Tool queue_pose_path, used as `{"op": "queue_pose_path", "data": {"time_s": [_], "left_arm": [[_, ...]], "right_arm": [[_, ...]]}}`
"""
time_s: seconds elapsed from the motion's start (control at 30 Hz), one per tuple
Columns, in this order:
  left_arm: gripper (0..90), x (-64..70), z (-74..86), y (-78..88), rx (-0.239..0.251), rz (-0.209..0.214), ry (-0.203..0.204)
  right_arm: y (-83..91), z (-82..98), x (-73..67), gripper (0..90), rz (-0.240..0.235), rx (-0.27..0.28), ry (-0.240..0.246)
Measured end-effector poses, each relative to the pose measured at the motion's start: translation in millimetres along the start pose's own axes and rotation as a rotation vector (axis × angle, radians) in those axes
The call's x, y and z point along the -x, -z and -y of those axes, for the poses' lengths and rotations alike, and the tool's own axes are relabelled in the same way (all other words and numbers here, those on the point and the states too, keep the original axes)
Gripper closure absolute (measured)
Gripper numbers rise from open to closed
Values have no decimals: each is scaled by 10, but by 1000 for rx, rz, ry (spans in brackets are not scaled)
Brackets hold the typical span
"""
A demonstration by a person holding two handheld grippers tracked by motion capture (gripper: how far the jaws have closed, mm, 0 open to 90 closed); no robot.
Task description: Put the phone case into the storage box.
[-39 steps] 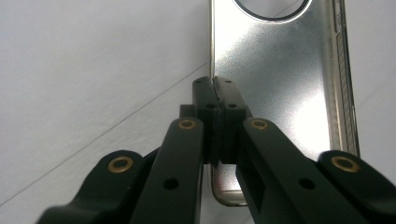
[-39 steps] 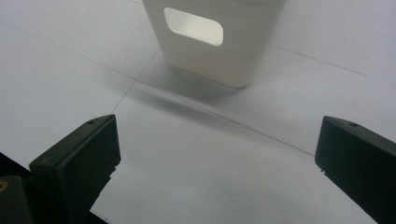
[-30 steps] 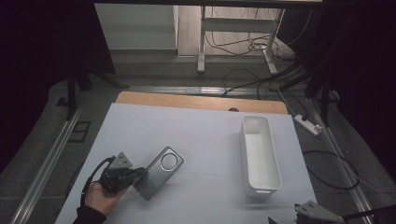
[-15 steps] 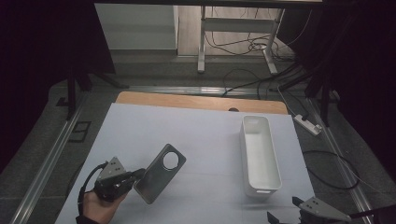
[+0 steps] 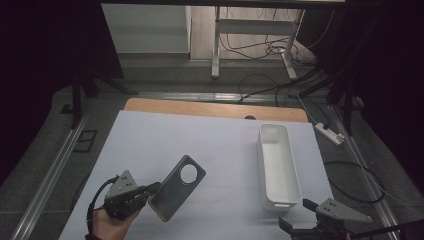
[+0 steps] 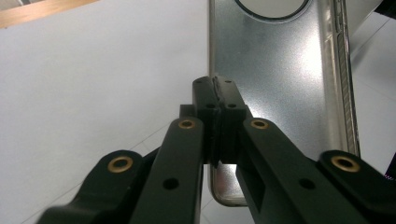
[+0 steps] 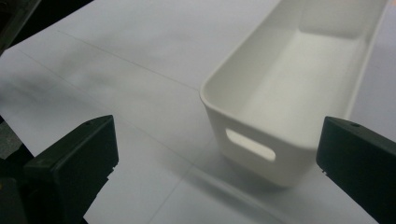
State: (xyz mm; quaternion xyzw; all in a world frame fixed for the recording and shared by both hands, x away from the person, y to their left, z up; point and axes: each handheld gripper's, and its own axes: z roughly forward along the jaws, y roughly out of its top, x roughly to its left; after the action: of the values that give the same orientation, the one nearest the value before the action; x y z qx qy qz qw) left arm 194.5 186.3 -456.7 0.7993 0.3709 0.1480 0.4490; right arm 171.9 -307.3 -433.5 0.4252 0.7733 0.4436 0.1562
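Note:
A grey translucent phone case (image 5: 179, 186) with a round camera hole hangs tilted just above the white sheet at front left. My left gripper (image 5: 153, 189) is shut on its near corner, held by a hand. In the left gripper view the jaws pinch the case (image 6: 280, 70) at its lower left edge, and the left gripper (image 6: 215, 89) tips meet there. A long white bin (image 5: 261, 150) stands empty at the right. My right gripper (image 5: 295, 214) is open just in front of the bin's near end. The right gripper view has the bin (image 7: 252, 135) between the spread jaws of the right gripper (image 7: 217, 158).
A white sheet (image 5: 210, 137) covers the table, with a wooden strip (image 5: 215, 109) showing at the far edge. A power strip (image 5: 330, 132) and cables lie on the floor to the right. Metal rails run along both sides.
The left gripper has drawn back toward the front left with the case, which now rises off the sheet. The right gripper has come forward into view near the bin's near end.

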Motion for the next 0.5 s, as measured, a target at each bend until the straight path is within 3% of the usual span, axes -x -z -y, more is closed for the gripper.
{"op": "queue_pose_path", "data": {"time_s": [0.27, 0.5], "left_arm": [[893, 35, -54, -44, 6, 17, -13], [893, 67, -117, -90, 14, 33, -25]], "right_arm": [[-152, -200, -80, 0, -68, 15, 16], [-344, -328, -222, 0, -123, -6, 44]]}}
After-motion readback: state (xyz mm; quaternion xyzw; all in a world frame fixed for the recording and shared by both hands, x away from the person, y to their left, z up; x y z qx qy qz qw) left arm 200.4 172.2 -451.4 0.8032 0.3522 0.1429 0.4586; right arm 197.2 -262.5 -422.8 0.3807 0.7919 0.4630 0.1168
